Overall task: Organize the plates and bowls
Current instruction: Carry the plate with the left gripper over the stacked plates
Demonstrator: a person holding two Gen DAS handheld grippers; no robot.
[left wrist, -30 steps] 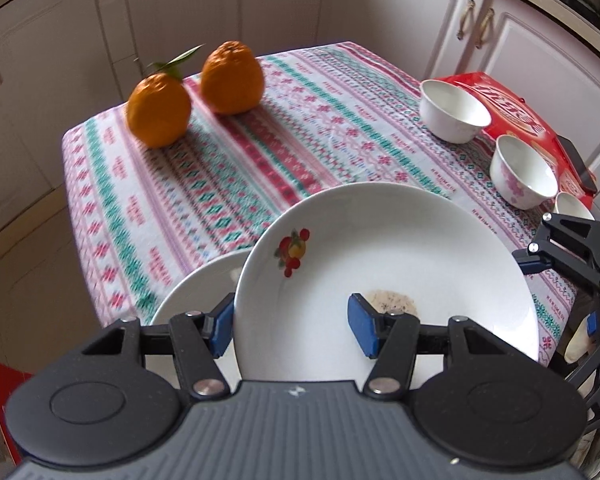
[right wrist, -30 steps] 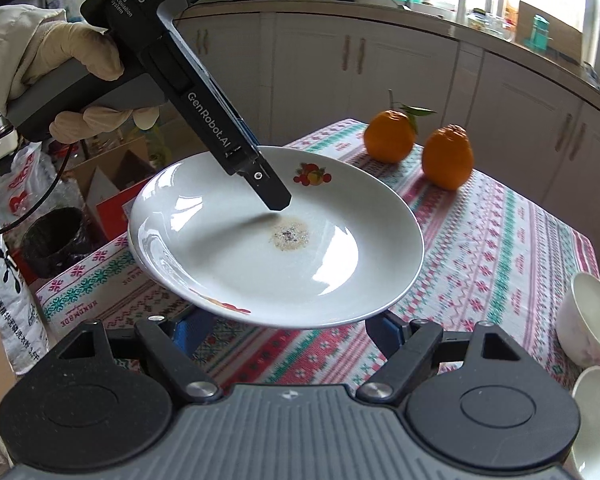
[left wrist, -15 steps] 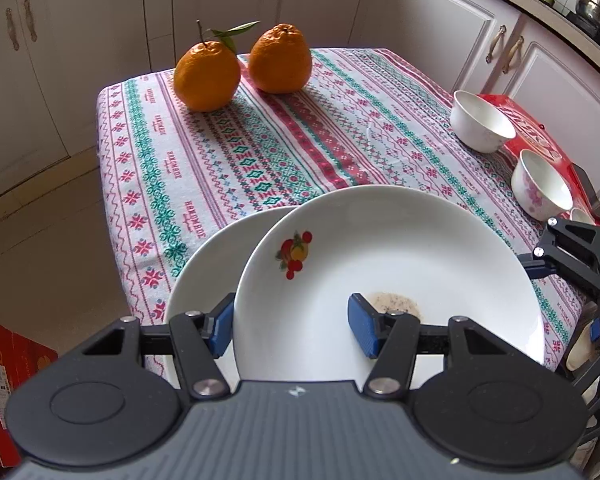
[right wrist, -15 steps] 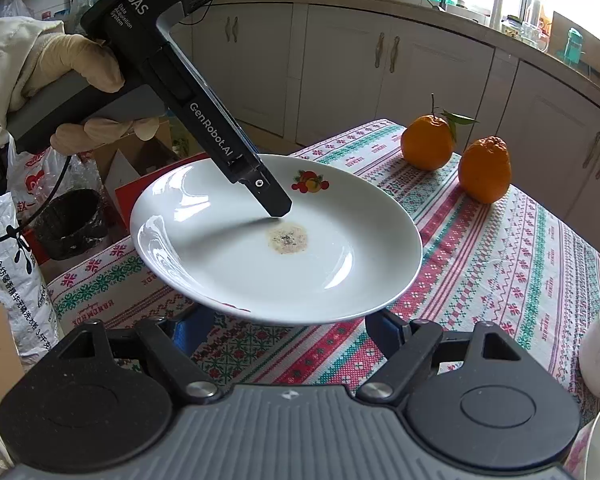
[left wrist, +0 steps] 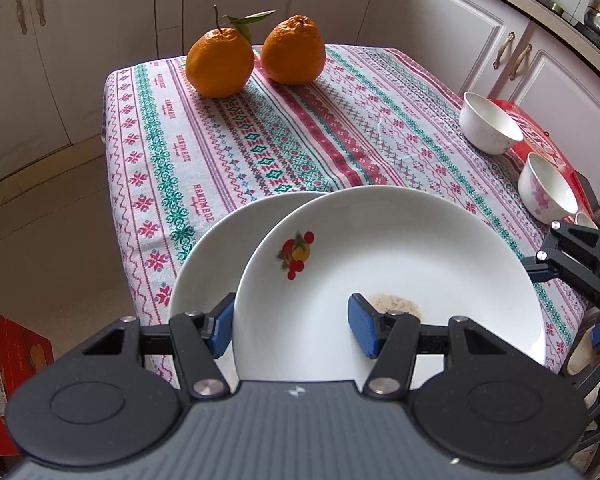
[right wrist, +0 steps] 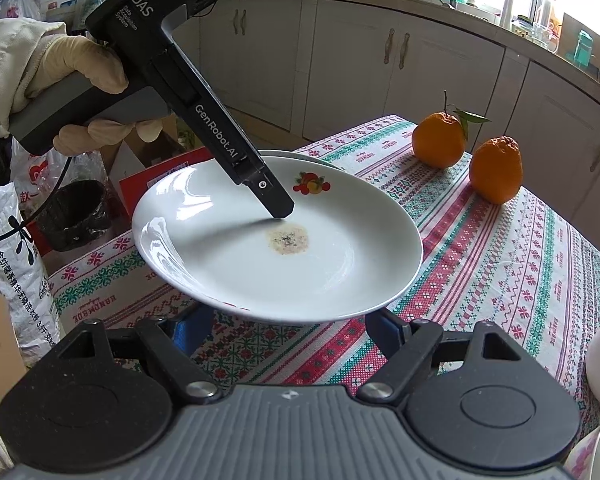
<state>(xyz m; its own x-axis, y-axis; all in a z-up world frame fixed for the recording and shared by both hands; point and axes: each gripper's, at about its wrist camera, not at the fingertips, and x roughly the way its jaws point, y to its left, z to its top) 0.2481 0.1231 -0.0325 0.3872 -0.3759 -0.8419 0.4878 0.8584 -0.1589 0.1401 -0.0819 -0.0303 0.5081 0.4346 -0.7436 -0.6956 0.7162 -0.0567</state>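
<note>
A white plate (left wrist: 400, 264) with a fruit motif and a brown stain hangs tilted just above the table, and my left gripper (left wrist: 292, 316) is shut on its near rim. One blue pad lies inside the plate and the other under the rim. In the right wrist view that plate (right wrist: 340, 264) has the left gripper's upper finger (right wrist: 270, 196) resting on it. A second white plate (left wrist: 208, 264) lies on the cloth beneath it, partly covered. My right gripper (right wrist: 288, 328) stands open below the held plate's near edge, touching nothing.
Two oranges (left wrist: 220, 60) (left wrist: 294, 50) sit at the table's far end. A plain white bowl (left wrist: 490, 124) and a floral bowl (left wrist: 548, 188) stand on a red box (left wrist: 540, 140) at the right. On the floor are a black bin (right wrist: 74, 216), bags and boxes.
Both grippers have shifted a little across the table and the left one has sunk slightly, with the plate still held. More of the lower plate now shows at its left.
</note>
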